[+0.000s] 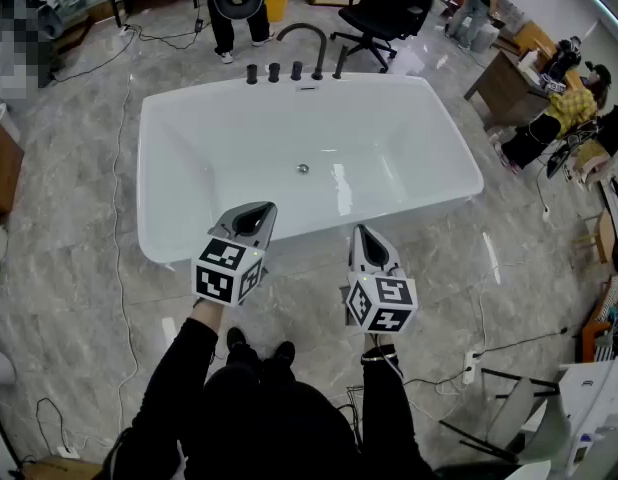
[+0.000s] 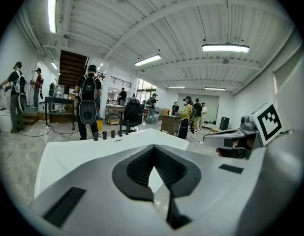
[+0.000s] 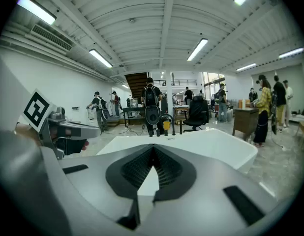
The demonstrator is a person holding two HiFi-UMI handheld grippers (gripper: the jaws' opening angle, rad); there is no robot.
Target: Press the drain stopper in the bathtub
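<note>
Head view: your left gripper [image 1: 257,210] and right gripper [image 1: 360,230] hover short of the bathtub [image 1: 161,150], claws closed and empty. The drain stopper [image 1: 302,169], well apart from both, seemingly awaits pressing.

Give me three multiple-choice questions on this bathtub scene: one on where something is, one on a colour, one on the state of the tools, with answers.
1. Where does the drain stopper lie?
A. On the bottom of the bathtub, toward the faucet end
B. Outside the tub
C. On the tub's rim

2. What colour is the faucet?
A. White
B. Black
C. Gold

3. How do the jaws of the left tool and right tool stand?
A. Both shut, holding nothing
B. Both wide open
C. Left shut on the stopper

Answers:
1. A, as the small metal disc sits on the white tub bottom.
2. B, as the curved spout is dark throughout.
3. A, as each gripper view shows the jaw tips meeting with nothing between them.
</note>
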